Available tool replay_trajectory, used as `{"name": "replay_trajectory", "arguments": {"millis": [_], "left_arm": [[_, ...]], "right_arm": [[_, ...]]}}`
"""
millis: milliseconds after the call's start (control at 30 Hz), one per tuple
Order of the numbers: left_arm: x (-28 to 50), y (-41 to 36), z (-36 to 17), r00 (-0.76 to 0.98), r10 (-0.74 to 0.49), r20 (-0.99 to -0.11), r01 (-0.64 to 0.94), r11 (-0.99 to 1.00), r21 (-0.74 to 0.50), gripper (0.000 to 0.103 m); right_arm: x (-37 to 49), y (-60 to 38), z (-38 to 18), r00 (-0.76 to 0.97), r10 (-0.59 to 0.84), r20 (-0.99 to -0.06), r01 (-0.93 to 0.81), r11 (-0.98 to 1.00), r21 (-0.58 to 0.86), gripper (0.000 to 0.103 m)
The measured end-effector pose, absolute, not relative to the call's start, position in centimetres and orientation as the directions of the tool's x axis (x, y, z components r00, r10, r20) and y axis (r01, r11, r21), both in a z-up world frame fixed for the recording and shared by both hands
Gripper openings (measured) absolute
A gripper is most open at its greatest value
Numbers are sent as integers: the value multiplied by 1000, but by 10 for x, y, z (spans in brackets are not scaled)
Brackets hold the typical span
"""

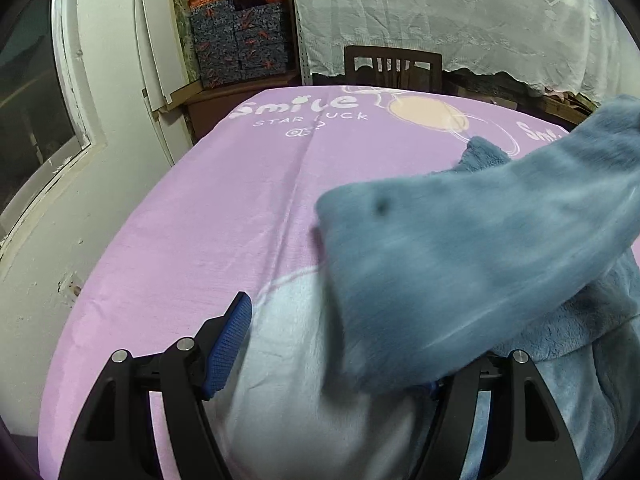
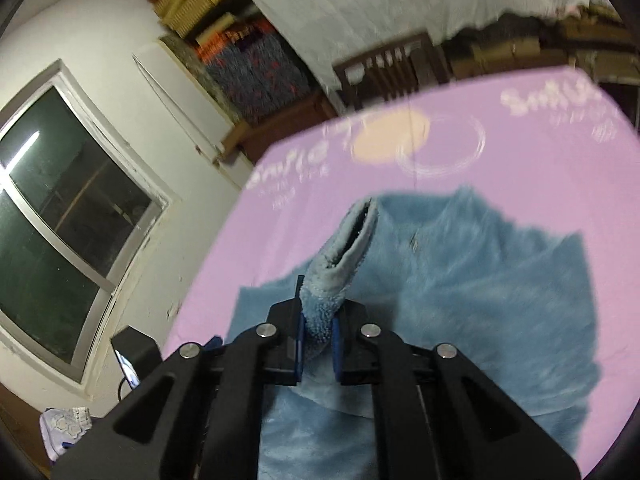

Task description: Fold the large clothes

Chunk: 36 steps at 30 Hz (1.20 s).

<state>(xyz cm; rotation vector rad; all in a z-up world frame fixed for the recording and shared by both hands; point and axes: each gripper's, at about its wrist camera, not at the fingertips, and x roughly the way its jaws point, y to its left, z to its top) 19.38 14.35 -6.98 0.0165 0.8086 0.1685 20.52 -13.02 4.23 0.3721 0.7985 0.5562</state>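
The right claw (image 2: 318,330) is pinching the blue fleece's sleeve (image 2: 344,256); the left claw (image 1: 320,344) is gaping beneath it, probably empty. Thick pile could be slipping free.

Beyond the jaws, a dark wooden chair (image 1: 393,65) stands under a white lace curtain (image 1: 460,16). Left of them – white wall (image 2: 100,32), dark window (image 2: 60,200) – and patterned boxes (image 1: 240,46) stacked on shelves.

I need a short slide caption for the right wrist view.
Right claw shut on the blue fleece sleeve above the pink sheet.
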Motion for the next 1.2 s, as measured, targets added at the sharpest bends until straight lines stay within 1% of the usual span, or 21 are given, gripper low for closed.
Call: {"name": "replay_trajectory", "arguments": {"millis": [67, 133, 200, 300, 367, 533, 600, 700, 767, 800, 900, 1033, 1100, 1200], "left_arm": [[192, 136, -72, 674, 144, -725, -113, 989, 92, 73], [190, 125, -75, 676, 175, -716, -93, 984, 153, 73], [189, 118, -76, 679, 168, -715, -64, 983, 170, 73], [191, 118, -78, 674, 159, -722, -55, 985, 165, 73], [193, 120, -81, 660, 151, -735, -56, 987, 152, 73], [192, 125, -84, 646, 132, -752, -62, 991, 120, 74], [188, 125, -83, 647, 131, -751, -61, 991, 120, 74], [177, 125, -79, 659, 131, -740, -58, 991, 124, 74], [166, 127, -74, 667, 119, -735, -57, 992, 110, 77], [160, 129, -71, 671, 115, -733, -58, 993, 102, 78], [143, 136, -66, 678, 129, -723, -75, 991, 107, 78], [130, 139, -48, 701, 135, -701, -80, 991, 111, 78], [131, 134, -33, 724, 111, -680, -60, 993, 98, 78], [140, 112, -8, 763, 36, -645, 10, 998, 68, 78]], "right_arm": [[203, -146, 47, 598, 573, -561, -308, 810, 499, 9], [203, -170, 39, 610, 553, -568, -264, 817, 512, 10], [203, -189, 27, 619, 519, -589, -212, 833, 511, 10], [206, -223, -8, 606, 484, -632, -118, 840, 530, 10], [209, -235, -31, 574, 493, -653, -77, 827, 557, 10], [216, -239, -83, 499, 500, -708, -3, 818, 576, 10], [216, -240, -96, 493, 511, -704, 14, 804, 594, 8], [215, -243, -95, 491, 527, -694, 14, 791, 611, 10], [212, -245, -90, 488, 528, -695, 8, 794, 608, 16], [210, -249, -87, 491, 529, -692, 10, 791, 611, 19], [196, -271, -71, 526, 515, -677, 27, 785, 618, 25], [167, -302, -49, 578, 485, -657, 33, 790, 612, 25], [152, -310, -37, 597, 488, -636, 12, 788, 616, 25], [130, -306, -14, 612, 515, -601, -62, 788, 612, 22]]}}
